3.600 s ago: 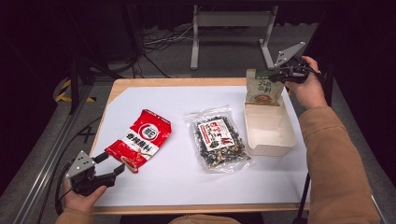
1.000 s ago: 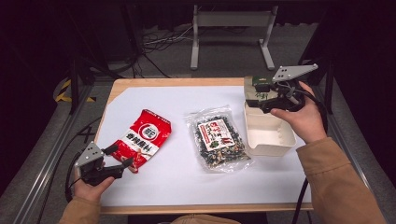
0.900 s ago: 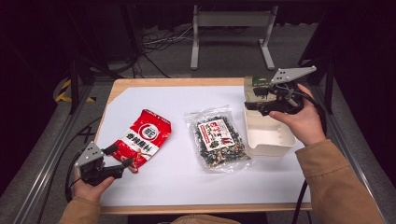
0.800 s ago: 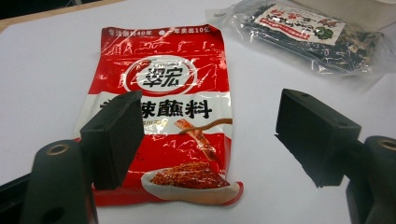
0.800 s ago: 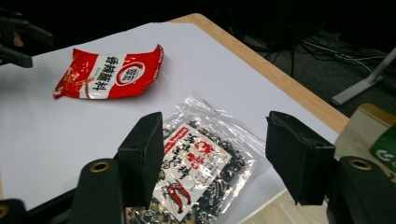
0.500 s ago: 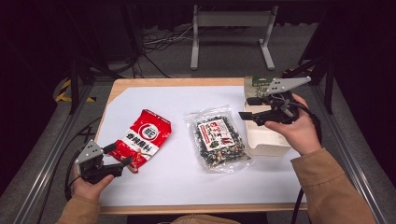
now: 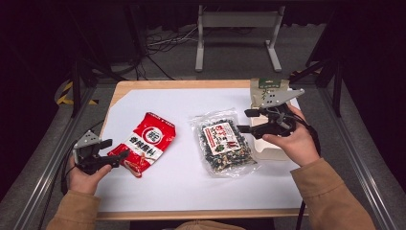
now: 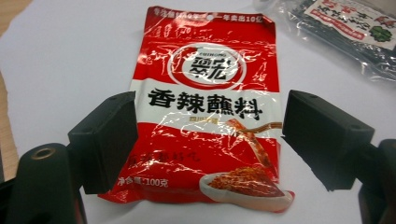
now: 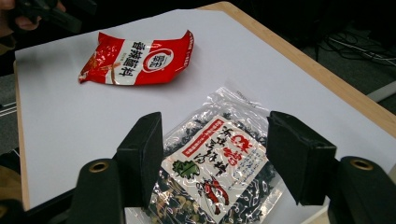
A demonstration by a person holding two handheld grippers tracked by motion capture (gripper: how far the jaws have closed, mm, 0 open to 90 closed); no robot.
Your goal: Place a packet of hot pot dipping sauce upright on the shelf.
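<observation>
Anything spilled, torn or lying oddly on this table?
Nothing stands out. The red sachet and the clear seaweed bag lie flat and sealed on the white sheet, nothing spilled. A green-topped pouch stands in the white tray.

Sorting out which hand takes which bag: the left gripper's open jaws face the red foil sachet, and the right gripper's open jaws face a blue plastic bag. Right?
Not quite. The right gripper faces a clear plastic bag of dark dried mix with a white label, not a blue one, as the right gripper view shows. The left gripper does face the red foil sachet, jaws open.
</observation>
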